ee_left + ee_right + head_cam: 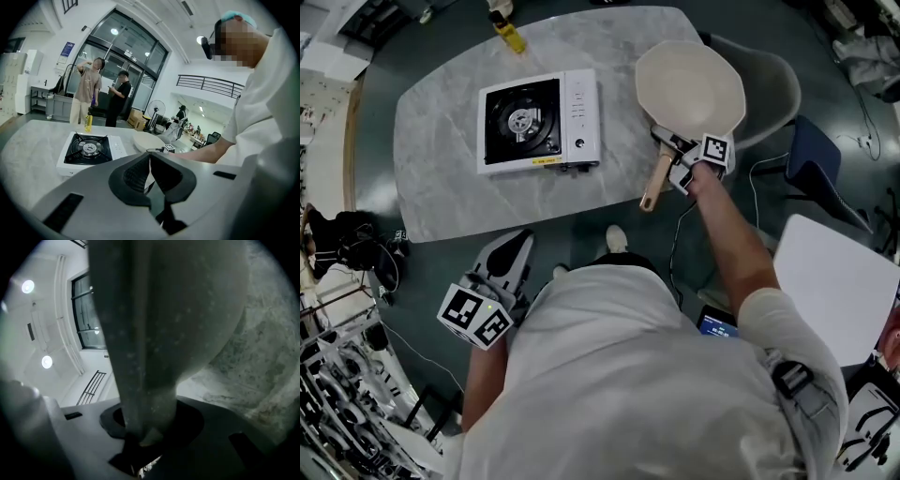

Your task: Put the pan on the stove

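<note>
A cream pan (pixel 689 89) with a wooden handle (pixel 658 180) rests at the right edge of the marble table (pixel 441 187). My right gripper (pixel 677 157) is at the base of that handle, shut on the pan. In the right gripper view the pan's underside (pixel 173 310) fills the frame and its narrow neck runs down between the jaws of the right gripper (pixel 143 437). The white single-burner stove (pixel 539 122) stands at the table's middle, nothing on its burner. My left gripper (pixel 514 248) hangs below the table's near edge, shut and empty; in its own view the left gripper (pixel 150 157) faces the stove (pixel 89 147) and the pan (pixel 147 140).
A yellow bottle (pixel 508 33) stands at the table's far edge behind the stove. A grey chair (pixel 773 84) and a blue seat (pixel 816 159) sit right of the table, a white panel (pixel 834 281) nearer me. Two people (pixel 86 89) stand beyond the table.
</note>
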The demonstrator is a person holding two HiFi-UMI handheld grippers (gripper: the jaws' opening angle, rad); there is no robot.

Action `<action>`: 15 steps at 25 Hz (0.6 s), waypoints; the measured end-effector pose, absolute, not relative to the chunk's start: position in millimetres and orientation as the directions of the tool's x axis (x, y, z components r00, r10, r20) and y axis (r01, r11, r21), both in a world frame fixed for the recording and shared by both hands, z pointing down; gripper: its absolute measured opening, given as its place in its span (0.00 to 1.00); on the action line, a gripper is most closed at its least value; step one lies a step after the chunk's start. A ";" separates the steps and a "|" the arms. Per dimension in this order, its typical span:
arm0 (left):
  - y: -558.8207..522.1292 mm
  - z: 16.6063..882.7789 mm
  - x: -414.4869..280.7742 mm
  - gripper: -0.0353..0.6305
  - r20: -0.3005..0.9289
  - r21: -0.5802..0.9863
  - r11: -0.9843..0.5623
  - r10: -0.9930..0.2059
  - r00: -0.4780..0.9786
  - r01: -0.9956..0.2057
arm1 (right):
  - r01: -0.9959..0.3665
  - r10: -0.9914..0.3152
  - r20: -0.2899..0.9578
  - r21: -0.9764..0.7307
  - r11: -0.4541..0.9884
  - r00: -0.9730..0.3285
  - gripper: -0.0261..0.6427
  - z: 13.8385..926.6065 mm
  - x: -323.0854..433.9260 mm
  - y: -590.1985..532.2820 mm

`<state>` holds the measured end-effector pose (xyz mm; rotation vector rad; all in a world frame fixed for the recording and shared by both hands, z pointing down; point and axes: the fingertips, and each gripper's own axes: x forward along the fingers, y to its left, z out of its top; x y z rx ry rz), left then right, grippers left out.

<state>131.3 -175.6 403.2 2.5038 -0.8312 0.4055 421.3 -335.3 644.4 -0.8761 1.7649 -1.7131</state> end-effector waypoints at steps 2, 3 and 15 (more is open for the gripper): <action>-174.4 404.2 128.7 0.09 0.410 0.341 -0.700 -0.489 0.769 -0.627 | -0.097 -0.748 0.071 -0.995 -0.010 -0.659 0.25 643.7 422.0 -334.2; -173.5 404.7 127.6 0.09 0.410 0.342 -0.699 -0.490 0.769 -0.628 | -0.098 -0.747 0.070 -0.995 -0.007 -0.661 0.25 643.1 423.1 -332.3; -171.1 406.4 110.4 0.09 0.377 0.356 -0.689 -0.512 0.772 -0.631 | -0.146 -0.669 0.073 -0.988 0.055 -0.740 0.25 593.0 409.0 -312.5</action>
